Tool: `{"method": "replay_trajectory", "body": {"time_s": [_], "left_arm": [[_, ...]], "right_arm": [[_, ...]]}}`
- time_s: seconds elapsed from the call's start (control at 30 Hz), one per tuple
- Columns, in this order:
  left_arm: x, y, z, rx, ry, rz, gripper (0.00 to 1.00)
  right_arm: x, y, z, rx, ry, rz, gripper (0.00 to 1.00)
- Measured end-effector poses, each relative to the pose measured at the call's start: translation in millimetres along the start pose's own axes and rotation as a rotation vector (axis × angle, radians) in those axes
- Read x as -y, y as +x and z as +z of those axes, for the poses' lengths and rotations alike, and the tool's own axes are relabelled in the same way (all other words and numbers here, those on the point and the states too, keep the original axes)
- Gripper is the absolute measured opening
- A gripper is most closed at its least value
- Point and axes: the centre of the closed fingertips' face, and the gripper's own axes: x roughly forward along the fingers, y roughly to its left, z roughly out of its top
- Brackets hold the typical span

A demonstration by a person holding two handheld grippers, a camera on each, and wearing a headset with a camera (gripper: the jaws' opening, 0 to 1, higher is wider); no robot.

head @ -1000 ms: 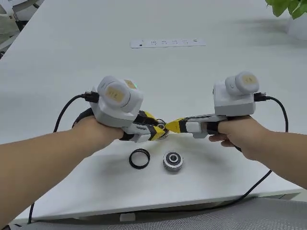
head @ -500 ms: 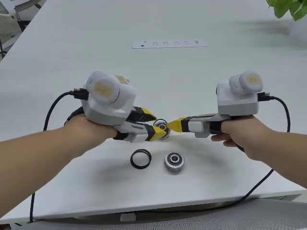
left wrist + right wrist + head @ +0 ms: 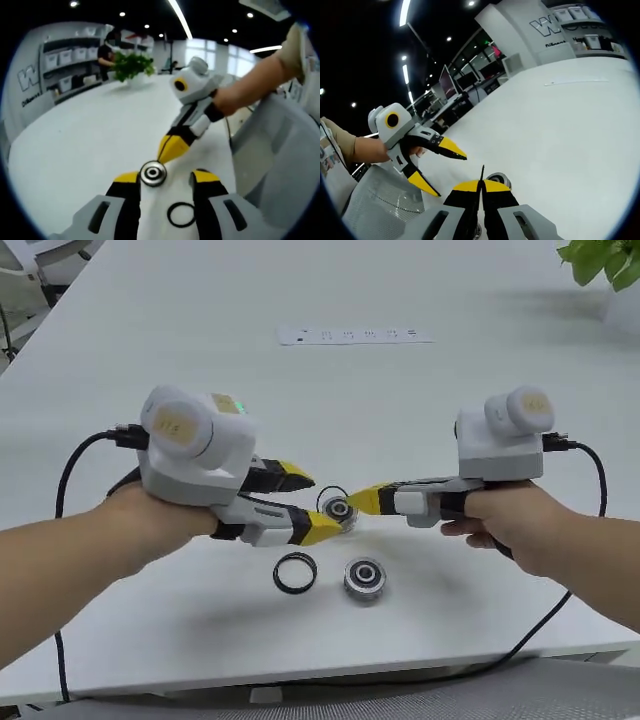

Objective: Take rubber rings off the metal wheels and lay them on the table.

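R gripper (image 3: 356, 502) jaws are together, pinched on a thin black ring (image 3: 331, 493). In the R gripper view the ring stands edge-on from the shut tips (image 3: 481, 186). The ring loops partly off the wheel (image 3: 340, 510), which sits just at the R tips, above the table (image 3: 450, 400).

L gripper (image 3: 322, 505) jaws are well apart, one tip above and one below-right of the wheel. In the L gripper view the wheel (image 3: 153, 173) lies between the L tips (image 3: 166, 176), against one of them. Can't tell if it rests on that jaw.

On the table under both grippers: a loose ring (image 3: 276, 573) lying flat, with a 2nd wheel (image 3: 364, 578) just beside it on its right, apart from it.

A power strip (image 3: 355, 335) lies far back on the table, and a plant (image 3: 600, 255) is at the far R corner.
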Motion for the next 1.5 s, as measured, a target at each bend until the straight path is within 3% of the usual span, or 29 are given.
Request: {"method": "replay_trajectory", "body": {"time_s": [0.37, 0.77, 1.1, 1.5], "left_arm": [[3.2, -20.0, 2.5, 0.037, -0.014, 0.008, 0.51], [15.4, -44.3, -0.7, 0.058, -0.02, 0.006, 0.59], [21.6, -62.6, -4.0, 0.072, -0.024, 0.013, 0.65], [23.7, -73.2, -9.7, 0.079, -0.034, 0.029, 0.69]], "right_arm": [[-14.9, 1.5, 1.9, -0.002, -0.002, 0.029, 0.0], [-38.8, 6.7, 1.5, -0.013, -0.006, 0.086, 0.0], [-52.5, 13.3, -8.1, -0.055, -0.014, 0.125, 0.0], [-63.7, 20.7, -25.3, -0.118, -0.016, 0.167, 0.0]]}}
